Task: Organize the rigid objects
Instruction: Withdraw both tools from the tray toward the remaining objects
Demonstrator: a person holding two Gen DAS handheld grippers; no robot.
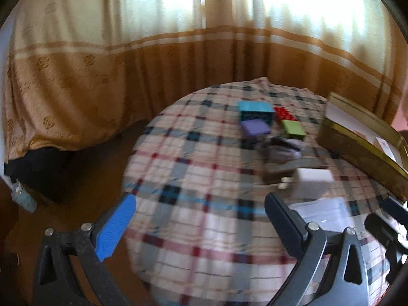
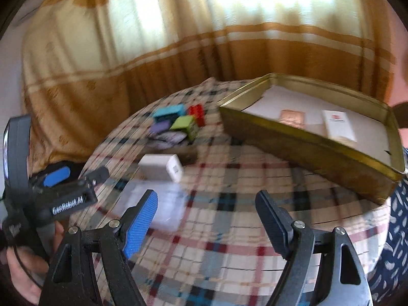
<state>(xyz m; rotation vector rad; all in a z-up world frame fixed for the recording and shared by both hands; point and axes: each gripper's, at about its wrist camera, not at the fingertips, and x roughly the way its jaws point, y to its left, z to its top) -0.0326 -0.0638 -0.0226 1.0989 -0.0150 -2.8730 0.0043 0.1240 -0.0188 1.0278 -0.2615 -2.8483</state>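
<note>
On the plaid-covered round table (image 1: 193,232) sit a teal block (image 1: 255,109), a purple block (image 1: 255,128), a red block (image 1: 284,113) and a green block (image 1: 293,128) in a far cluster. Nearer lie a white charger (image 1: 312,182) and a clear plastic box (image 1: 323,213). My left gripper (image 1: 200,199) is open above bare cloth, left of the charger. My right gripper (image 2: 206,195) is open too, with the clear box (image 2: 155,204) by its blue finger and the charger (image 2: 162,167) beyond. The left gripper (image 2: 76,174) shows at the left of the right wrist view.
An open gold tin (image 2: 306,140) stands at the right, holding a copper card (image 2: 292,117) and a white packet (image 2: 338,125). A grey pouch (image 2: 168,137) lies by the blocks. The table drops off at the left to the floor (image 1: 84,191). Curtains (image 1: 127,51) hang behind.
</note>
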